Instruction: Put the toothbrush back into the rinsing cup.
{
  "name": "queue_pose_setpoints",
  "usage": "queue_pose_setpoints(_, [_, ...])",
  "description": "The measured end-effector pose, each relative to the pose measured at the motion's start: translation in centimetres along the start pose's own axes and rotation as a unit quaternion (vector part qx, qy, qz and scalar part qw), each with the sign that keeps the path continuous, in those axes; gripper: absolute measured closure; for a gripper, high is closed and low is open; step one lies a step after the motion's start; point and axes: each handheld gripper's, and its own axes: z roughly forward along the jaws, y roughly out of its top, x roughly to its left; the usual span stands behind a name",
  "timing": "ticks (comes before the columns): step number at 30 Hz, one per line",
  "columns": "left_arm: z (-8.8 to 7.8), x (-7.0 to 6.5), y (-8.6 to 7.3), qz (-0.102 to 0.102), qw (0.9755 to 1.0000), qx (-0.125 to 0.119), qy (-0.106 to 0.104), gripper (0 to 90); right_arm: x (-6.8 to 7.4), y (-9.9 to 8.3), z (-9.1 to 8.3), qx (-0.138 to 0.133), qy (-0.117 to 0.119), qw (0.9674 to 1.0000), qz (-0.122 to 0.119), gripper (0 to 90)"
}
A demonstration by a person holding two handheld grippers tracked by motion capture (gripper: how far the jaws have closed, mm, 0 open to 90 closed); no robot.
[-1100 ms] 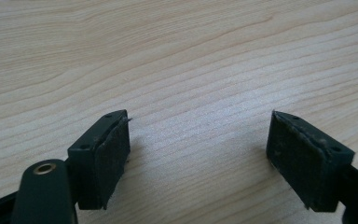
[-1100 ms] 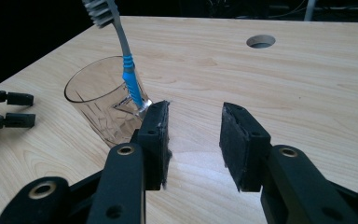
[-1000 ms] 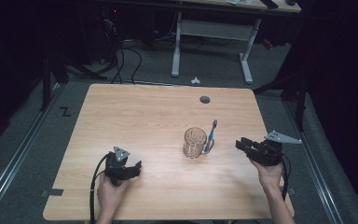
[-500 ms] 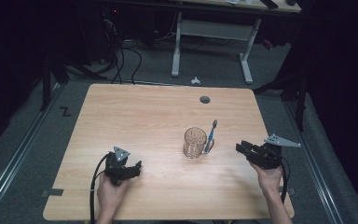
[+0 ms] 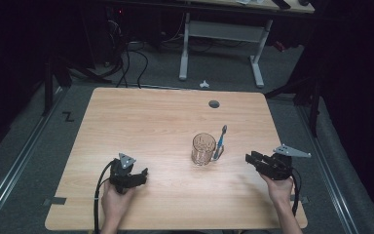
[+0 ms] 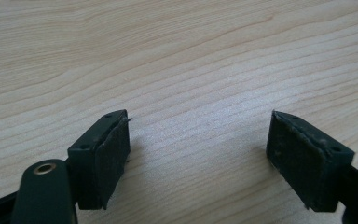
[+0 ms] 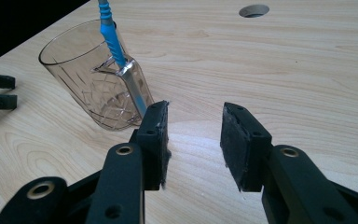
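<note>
I have the left gripper (image 5: 143, 173) low over the tabletop (image 5: 141, 122) near its front left corner, jaws standing wide apart with bare wood between them in the left gripper view. My right gripper (image 5: 250, 158) sits near the front right edge, pointing across toward the glass (image 5: 203, 149). Its 2 jaws are partly apart, nothing between the pads (image 7: 240, 140), and from the right gripper view I see only tabletop in the gap.

The glass is a clear cut-pattern tumbler, upright, right of the tabletop's middle and a little toward the front edge. A toothbrush (image 5: 220, 141) with a blue grip leans against the glass's outer wall on the side facing my right gripper, its lower end on the wood, its upper end tilted up and toward the far edge. The right gripper is near the toothbrush but apart from it. A round cable hole (image 5: 214, 104) lies near the far edge, right of centre.
</note>
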Motion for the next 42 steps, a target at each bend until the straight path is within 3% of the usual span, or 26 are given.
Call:
queue_pose_setpoints(24, [0.0,0.0,0.0,0.001,1.0000,0.000,0.000,22.0,0.7,-2.2,1.4,0.026,-0.011,0.9996,-0.008,60.4])
queue_pose_setpoints(42, [0.0,0.0,0.0,0.000,1.0000,0.000,0.000,22.0,1.1,-3.5,2.7,0.050,-0.038,0.9977,-0.027,56.0])
